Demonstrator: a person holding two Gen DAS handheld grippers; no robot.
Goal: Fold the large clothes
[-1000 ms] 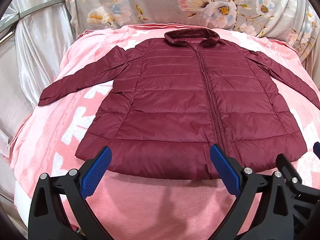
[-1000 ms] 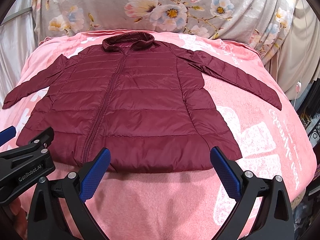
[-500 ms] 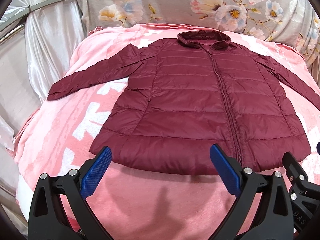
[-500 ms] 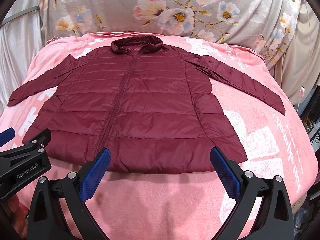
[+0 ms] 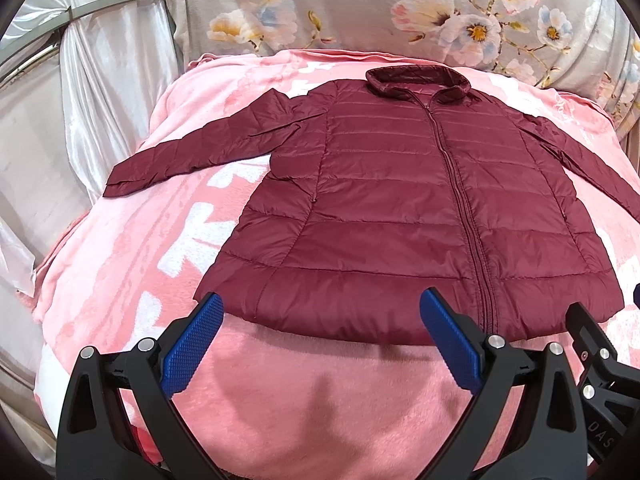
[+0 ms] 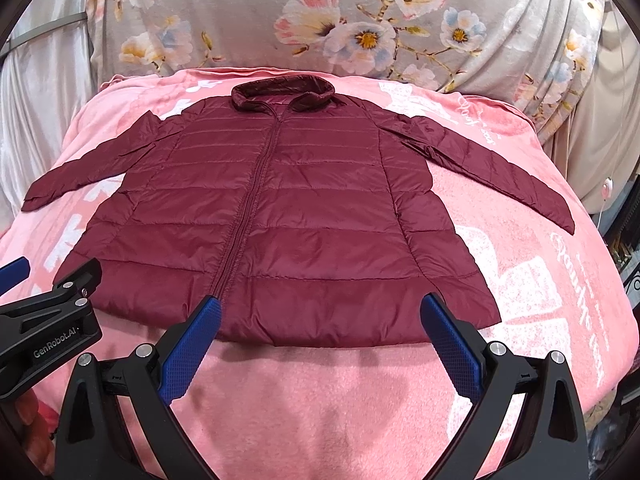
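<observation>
A maroon quilted puffer jacket (image 5: 400,208) lies flat and zipped on a pink blanket, collar at the far side, both sleeves spread out; it also shows in the right wrist view (image 6: 280,216). My left gripper (image 5: 320,320) is open and empty, hovering just short of the hem's left half. My right gripper (image 6: 320,320) is open and empty, just short of the hem's right half. The left gripper's body (image 6: 48,328) shows at the left of the right wrist view.
The pink blanket (image 5: 320,400) with white print covers a bed. A grey floral cover (image 6: 360,28) rises behind the collar. A silvery curtain (image 5: 100,100) hangs at the left. Dark furniture (image 6: 628,240) stands off the bed's right edge.
Both grippers have shifted to the left along the hem, so the jacket sits further right in both views. Both stay open and empty.
</observation>
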